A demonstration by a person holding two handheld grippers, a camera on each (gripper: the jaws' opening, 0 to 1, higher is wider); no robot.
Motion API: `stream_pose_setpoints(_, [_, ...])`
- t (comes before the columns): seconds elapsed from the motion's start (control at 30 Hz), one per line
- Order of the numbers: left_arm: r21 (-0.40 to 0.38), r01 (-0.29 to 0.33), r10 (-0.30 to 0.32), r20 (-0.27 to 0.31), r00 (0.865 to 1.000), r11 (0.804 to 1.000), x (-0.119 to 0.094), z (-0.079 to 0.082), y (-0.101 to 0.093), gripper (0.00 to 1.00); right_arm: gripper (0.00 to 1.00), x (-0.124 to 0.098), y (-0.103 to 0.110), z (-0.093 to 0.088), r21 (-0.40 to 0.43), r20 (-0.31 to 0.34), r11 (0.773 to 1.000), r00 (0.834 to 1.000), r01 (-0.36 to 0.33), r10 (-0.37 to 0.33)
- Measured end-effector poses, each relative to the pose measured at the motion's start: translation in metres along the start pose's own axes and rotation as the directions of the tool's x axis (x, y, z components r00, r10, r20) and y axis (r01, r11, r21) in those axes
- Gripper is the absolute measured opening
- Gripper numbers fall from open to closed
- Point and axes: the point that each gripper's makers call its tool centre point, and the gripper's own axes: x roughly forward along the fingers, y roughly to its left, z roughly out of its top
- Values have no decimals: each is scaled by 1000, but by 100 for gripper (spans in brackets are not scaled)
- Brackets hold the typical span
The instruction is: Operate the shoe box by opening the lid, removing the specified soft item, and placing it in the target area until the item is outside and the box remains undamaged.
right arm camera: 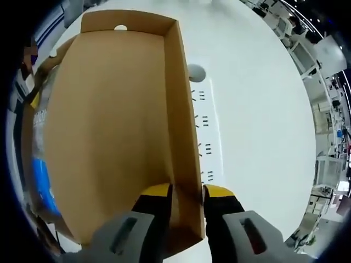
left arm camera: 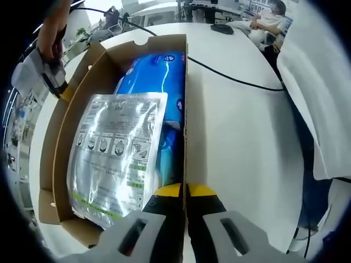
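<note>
Up close in the left gripper view, our left gripper (left arm camera: 185, 193) pinches the right-hand wall of the open shoe box (left arm camera: 185, 98) at 6 o'clock, and inside the box a silver pouch (left arm camera: 118, 156) lies on top of a blue soft pack (left arm camera: 159, 74), while a black cable (left arm camera: 236, 79) crosses the white table (left arm camera: 247, 142) toward 2 o'clock. Over in the right gripper view, our right gripper (right arm camera: 186, 192) clamps the side flange of the raised cardboard lid (right arm camera: 109, 126) at 6 o'clock, with the blue pack showing at 8 o'clock and a white power strip (right arm camera: 205, 126) lying just beside the lid on the table.
</note>
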Motion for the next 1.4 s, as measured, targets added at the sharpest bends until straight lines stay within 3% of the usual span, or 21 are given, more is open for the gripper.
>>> stream_pose_setpoints(0.47, [0,-5,5,0,1000,1000,0,1,0,1,31,-13,4,1,30,11,999,1000,19,-20])
stream_pose_setpoints(0.6, [0,-10,10,0,1000,1000,0,1,0,1,34,-21,8,6,41,38,999,999,24,-25])
stream_pose_setpoints(0.7, [-5,-13,13,2,1000,1000,0,1,0,1,35,-27,9,17,97,100,995,994,23,-32])
stream_pose_setpoints(0.83, [-2,-16,16,0,1000,1000,1,0,1,1,37,-33,13,20,96,109,995,993,27,-38])
stream_pose_setpoints(1.27, [17,-33,33,-12,999,999,1,-2,1,1,45,-78,38,45,110,255,990,960,86,-112])
stream_pose_setpoints(1.4, [17,-38,38,-13,999,999,1,-3,1,1,47,-95,46,48,197,302,977,943,82,-140])
